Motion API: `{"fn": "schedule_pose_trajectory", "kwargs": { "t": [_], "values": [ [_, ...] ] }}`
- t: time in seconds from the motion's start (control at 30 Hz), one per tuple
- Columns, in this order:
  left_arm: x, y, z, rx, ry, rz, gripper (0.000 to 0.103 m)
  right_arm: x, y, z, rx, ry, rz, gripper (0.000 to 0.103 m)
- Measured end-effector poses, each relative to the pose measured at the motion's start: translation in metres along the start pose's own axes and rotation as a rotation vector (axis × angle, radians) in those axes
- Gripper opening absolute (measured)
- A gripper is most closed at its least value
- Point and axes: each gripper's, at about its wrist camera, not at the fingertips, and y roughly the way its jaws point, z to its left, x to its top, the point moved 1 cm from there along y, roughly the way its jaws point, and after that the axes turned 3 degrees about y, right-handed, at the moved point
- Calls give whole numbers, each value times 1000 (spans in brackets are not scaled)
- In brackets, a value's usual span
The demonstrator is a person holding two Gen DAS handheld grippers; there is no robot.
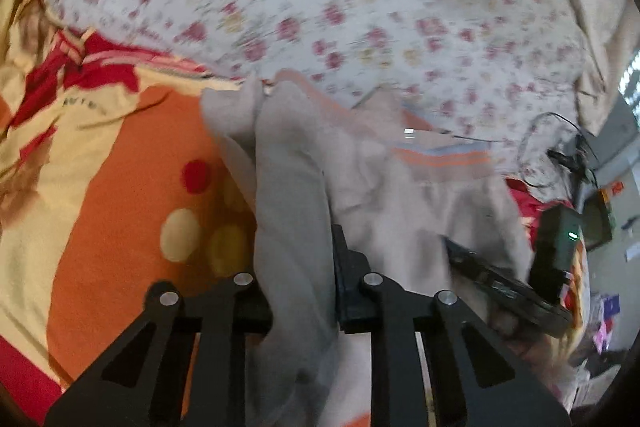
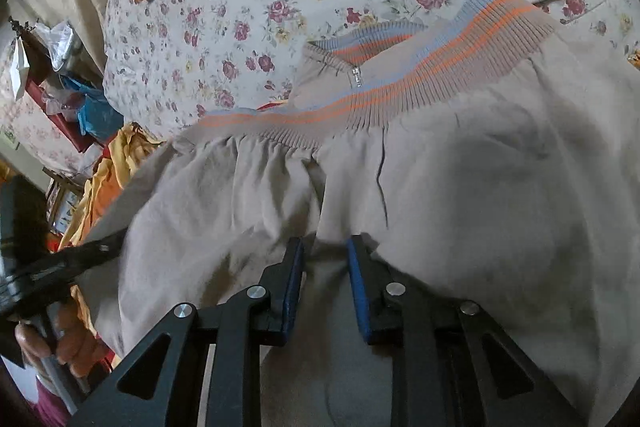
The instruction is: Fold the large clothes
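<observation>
**Both grippers pinch the beige jacket over the bed**

The left wrist view is smeared with blur, so the flowered bedcover (image 1: 360, 7) across the top reads only as pink blotches. The left gripper (image 1: 298, 267) points steeply down at the bottom centre; a thick fold of the beige jacket (image 1: 400, 195) runs between its fingers and covers the left one almost wholly, so only the right fingertip (image 1: 340, 247) shows. The jaws stand narrow, closed on that fold. At the lower right, the right gripper (image 1: 508, 287) is half buried under cloth, its tip hidden.

In the right wrist view the picture is sharp. The right gripper (image 2: 324, 251) tilts downward at bottom centre, its blue pads (image 2: 358, 291) set narrow with a ridge of jacket (image 2: 480, 187) pinched between them. The jacket fills the middle and right, its striped ribbed hem (image 2: 420, 83) and a small zip pull lying toward the upper centre. At the lower left a hand (image 2: 68, 339) grips the left gripper's handle, cut off by the frame edge. An orange and yellow blanket (image 1: 120, 187) lies beneath at left.
</observation>
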Motion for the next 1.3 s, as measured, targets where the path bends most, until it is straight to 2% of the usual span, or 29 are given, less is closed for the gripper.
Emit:
{"fn": "schedule_pose_trajectory", "kwargs": {
  "t": [0.13,0.2,0.27,0.3,0.33,0.37,0.5,0.53,0.6,0.67,0.7,0.73,0.8,0.87,0.9,0.97,1.07,1.1,1.2,1.3],
  "values": [
    [6,-20,-40,-56,54,-10,16,1,-19,-6,39,82,24,26],
    [13,-27,-73,-96,105,-19,16,6,-44,-16,50,141,-12,32],
    [19,-26,-109,-141,150,-17,15,9,-73,-36,82,224,-85,48],
    [20,-22,-123,-157,166,-11,13,10,-86,-50,99,283,-119,53],
    [21,-14,-136,-173,180,1,12,10,-94,-63,118,340,-141,57],
    [19,-3,-152,-191,190,24,11,8,-100,-83,159,422,-160,57],
    [-7,70,-195,-230,199,195,10,0,-88,-129,337,630,-142,56],
    [-14,85,-200,-216,197,222,10,-3,-86,-135,364,665,-146,56],
    [-21,92,-202,-188,203,217,12,-4,-87,-139,399,695,-160,56],
    [-22,83,-200,-210,206,204,22,-3,-90,-136,405,683,-160,57],
    [-21,76,-199,-222,209,207,37,-4,-91,-136,401,676,-159,57],
    [-20,68,-198,-229,216,209,48,-3,-91,-135,396,670,-158,58],
    [-19,38,-196,-242,254,177,49,-1,-91,-132,388,663,-162,61],
    [-20,12,-193,-228,309,134,60,-2,-96,-126,392,653,-178,71],
    [-21,-5,-183,-189,326,96,69,1,-95,-118,395,642,-184,74],
    [-21,-20,-163,-118,309,41,71,4,-100,-106,392,591,-187,82],
    [-25,-28,-122,26,249,-57,71,9,-100,-78,339,459,-170,87],
    [-29,-22,-109,59,226,-63,71,11,-96,-71,319,426,-157,88],
    [-42,7,-91,65,207,33,71,16,-79,-48,236,319,-107,88],
    [-60,27,-98,41,232,73,70,20,-60,-24,131,179,-74,87]
  ]
}}
